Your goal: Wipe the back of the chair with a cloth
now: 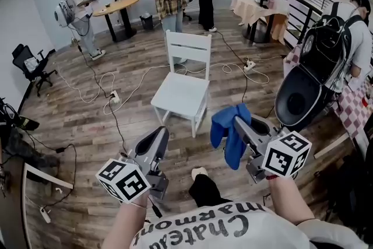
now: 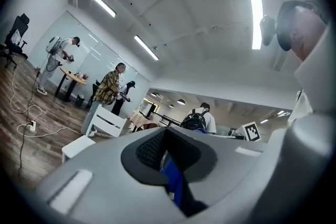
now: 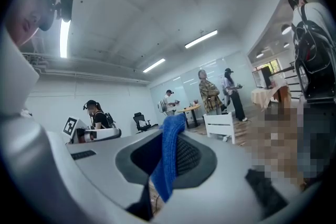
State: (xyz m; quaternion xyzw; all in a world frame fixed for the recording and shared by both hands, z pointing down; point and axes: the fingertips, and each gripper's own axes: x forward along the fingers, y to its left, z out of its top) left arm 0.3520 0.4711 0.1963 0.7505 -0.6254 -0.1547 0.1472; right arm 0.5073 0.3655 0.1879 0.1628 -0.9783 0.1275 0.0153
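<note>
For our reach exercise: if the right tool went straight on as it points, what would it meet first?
Probably the white wooden chair, at its seat; nothing shows in between, though depth is unclear.

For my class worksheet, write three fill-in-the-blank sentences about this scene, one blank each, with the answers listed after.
The right gripper is shut on a ___ cloth. The ___ chair stands with nothing on its seat. Cables lie across the ___ floor.
Answers: blue; white; wooden.
</note>
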